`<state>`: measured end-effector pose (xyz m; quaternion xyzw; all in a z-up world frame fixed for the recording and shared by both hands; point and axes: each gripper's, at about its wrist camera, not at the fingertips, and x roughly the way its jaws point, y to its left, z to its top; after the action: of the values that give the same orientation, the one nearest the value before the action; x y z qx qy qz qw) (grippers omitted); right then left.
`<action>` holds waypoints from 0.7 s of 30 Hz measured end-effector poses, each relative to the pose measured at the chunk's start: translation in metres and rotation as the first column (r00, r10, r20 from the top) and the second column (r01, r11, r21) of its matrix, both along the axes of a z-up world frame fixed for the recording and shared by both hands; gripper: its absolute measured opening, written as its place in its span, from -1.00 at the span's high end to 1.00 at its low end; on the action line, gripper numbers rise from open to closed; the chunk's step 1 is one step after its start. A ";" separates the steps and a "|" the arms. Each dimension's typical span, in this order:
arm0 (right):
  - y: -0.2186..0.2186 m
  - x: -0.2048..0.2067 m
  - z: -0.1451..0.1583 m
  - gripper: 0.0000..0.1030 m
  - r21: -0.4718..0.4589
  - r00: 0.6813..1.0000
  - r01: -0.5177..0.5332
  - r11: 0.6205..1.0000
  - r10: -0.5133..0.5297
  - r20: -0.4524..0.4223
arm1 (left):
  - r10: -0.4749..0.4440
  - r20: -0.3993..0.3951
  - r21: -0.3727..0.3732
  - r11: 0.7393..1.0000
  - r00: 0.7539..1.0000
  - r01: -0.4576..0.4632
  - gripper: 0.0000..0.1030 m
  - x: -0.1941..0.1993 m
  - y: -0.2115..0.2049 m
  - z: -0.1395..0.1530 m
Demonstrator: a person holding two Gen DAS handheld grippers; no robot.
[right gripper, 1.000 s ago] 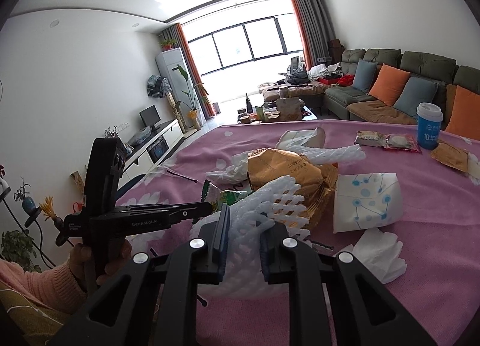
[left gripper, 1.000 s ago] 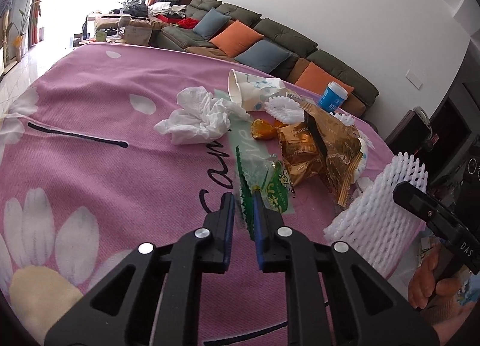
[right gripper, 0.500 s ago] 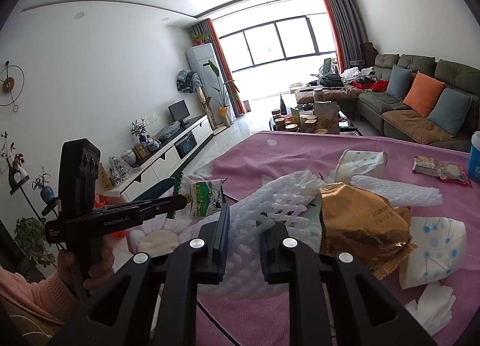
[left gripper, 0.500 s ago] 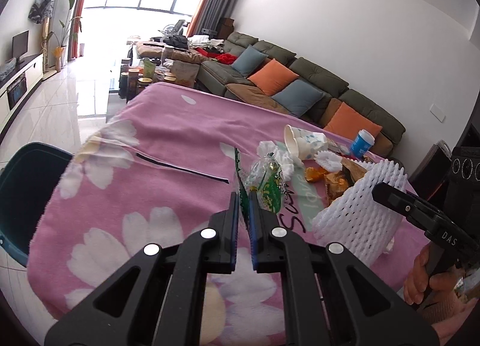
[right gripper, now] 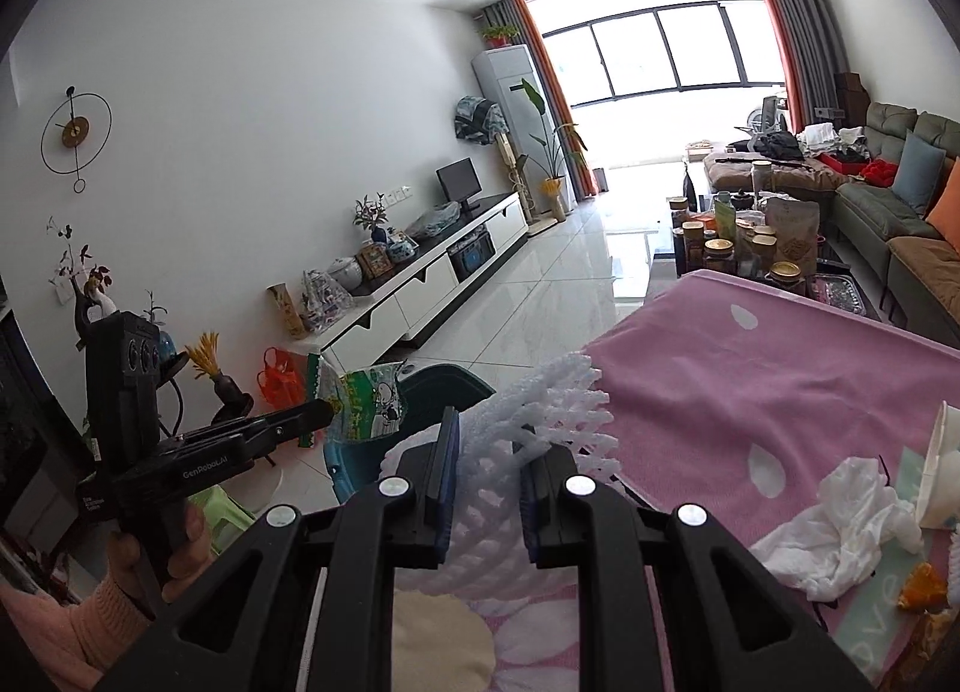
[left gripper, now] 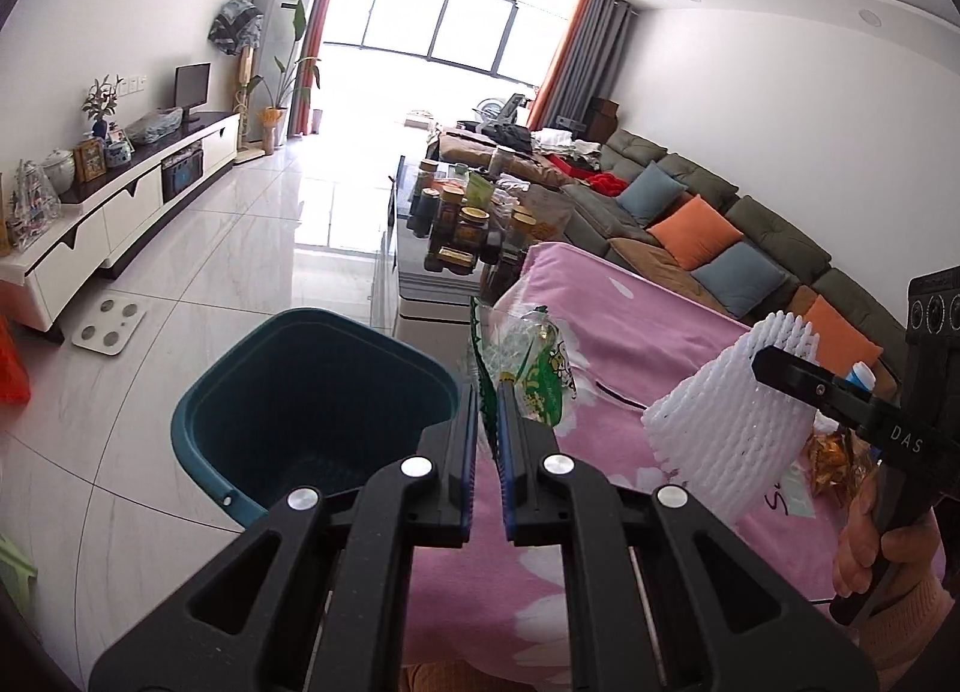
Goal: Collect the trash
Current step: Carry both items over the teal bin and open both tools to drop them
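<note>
The left gripper (left gripper: 487, 392), jaws pinched on a green-and-clear snack wrapper (left gripper: 528, 362), carries it just short of the dark teal trash bin (left gripper: 312, 392) standing on the tiled floor ahead and below, likely lining up a drop. Off to its right, the right gripper (right gripper: 486, 440) squeezes a white foam fruit net (right gripper: 540, 422), held up over the edge of the pink flowered tablecloth (right gripper: 750, 380), apparently next for the bin. Half a second ago both hung over the cloth; now they have swung off the table toward the bin. Crumpled tissue (right gripper: 840, 518) remains behind on the cloth.
</note>
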<state>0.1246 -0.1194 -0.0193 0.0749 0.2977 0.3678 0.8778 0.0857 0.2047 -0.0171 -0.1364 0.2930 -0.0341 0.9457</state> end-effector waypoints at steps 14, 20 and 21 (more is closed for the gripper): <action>0.101 0.060 -0.005 0.65 -0.054 0.995 -0.089 0.995 0.087 -0.041 | 0.155 -0.083 0.008 0.988 0.984 -0.155 0.85 0.015 0.086 -0.030; 0.140 0.077 -0.024 0.63 -0.116 0.991 -0.109 0.987 0.099 -0.094 | 0.180 -0.130 0.014 0.984 0.975 -0.179 0.83 0.026 0.091 -0.049; 0.145 0.081 -0.029 0.62 -0.125 0.989 -0.114 0.986 0.101 -0.105 | 0.182 -0.136 0.017 0.983 0.974 -0.182 0.83 0.028 0.093 -0.051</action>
<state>0.2058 0.0252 -0.0480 0.0189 0.3675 0.3900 0.8441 0.1136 0.2981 -0.0685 -0.1625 0.3437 0.0627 0.9228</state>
